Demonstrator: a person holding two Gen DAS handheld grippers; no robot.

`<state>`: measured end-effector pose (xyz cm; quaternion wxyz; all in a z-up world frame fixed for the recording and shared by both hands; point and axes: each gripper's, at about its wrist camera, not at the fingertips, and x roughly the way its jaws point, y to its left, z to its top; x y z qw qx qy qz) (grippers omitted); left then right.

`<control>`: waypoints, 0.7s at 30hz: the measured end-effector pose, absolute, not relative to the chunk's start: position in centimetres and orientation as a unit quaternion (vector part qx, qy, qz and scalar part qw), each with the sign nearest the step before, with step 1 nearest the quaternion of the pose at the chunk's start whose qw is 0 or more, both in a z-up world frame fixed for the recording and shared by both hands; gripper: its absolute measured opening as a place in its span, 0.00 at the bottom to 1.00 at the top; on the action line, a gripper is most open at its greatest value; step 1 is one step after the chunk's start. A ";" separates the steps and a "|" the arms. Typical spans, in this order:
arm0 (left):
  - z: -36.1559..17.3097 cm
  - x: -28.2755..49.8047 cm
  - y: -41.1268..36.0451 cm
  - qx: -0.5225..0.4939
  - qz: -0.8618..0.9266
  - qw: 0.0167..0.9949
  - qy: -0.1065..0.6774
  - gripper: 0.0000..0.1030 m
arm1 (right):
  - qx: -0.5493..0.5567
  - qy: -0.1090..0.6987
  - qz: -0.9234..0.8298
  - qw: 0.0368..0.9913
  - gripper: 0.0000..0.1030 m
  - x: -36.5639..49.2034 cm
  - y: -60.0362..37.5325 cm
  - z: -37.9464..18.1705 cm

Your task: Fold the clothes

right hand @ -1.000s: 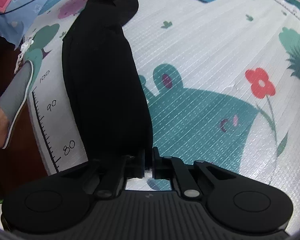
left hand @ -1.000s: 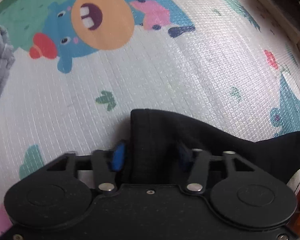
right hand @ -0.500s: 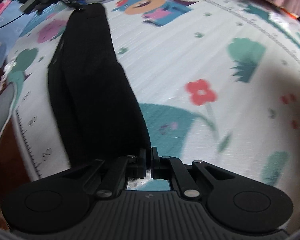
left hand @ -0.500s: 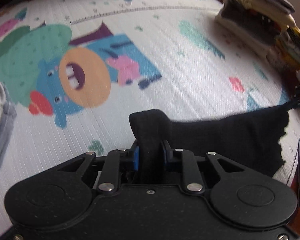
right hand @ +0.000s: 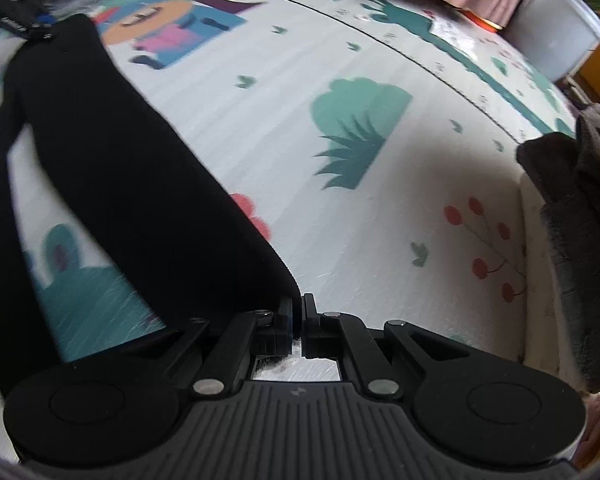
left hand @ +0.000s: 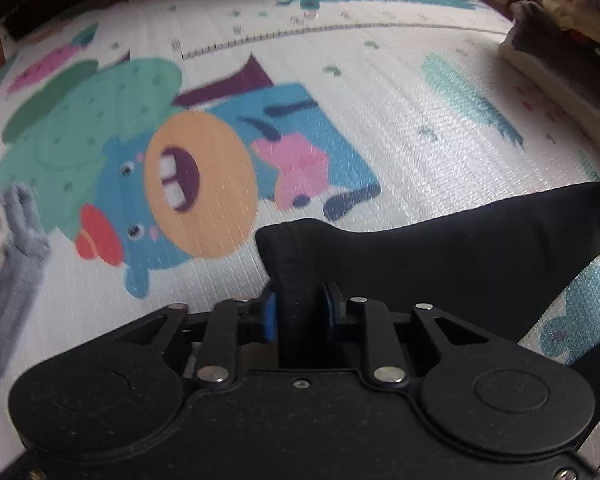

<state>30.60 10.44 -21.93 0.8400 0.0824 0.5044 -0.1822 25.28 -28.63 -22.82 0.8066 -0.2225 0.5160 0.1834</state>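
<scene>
Black garment (left hand: 440,252) stretches between both clamped tools, left (left hand: 300,312) and right (right hand: 297,320).

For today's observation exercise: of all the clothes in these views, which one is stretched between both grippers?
The black garment: left gripper and right gripper each pinch one end. The others sit in side piles.

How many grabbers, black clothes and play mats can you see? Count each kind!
black garment: 1
grippers: 2, left gripper (jaws just opened slightly, garment between them) and right gripper
play mat: 1
Total: 4
</scene>
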 end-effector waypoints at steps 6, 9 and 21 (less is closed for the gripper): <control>-22.4 30.9 11.8 0.075 -0.165 0.839 0.513 0.46 | -0.229 0.533 0.173 0.796 0.31 25.5 -27.5 -24.3; -21.7 30.9 13.3 0.074 -0.166 0.841 0.510 0.47 | -0.224 0.508 0.170 0.814 0.35 24.9 -27.6 -23.5; -18.4 27.4 17.8 0.121 -0.265 0.805 0.516 0.48 | -0.194 0.444 0.345 0.804 0.36 16.0 -25.8 -19.8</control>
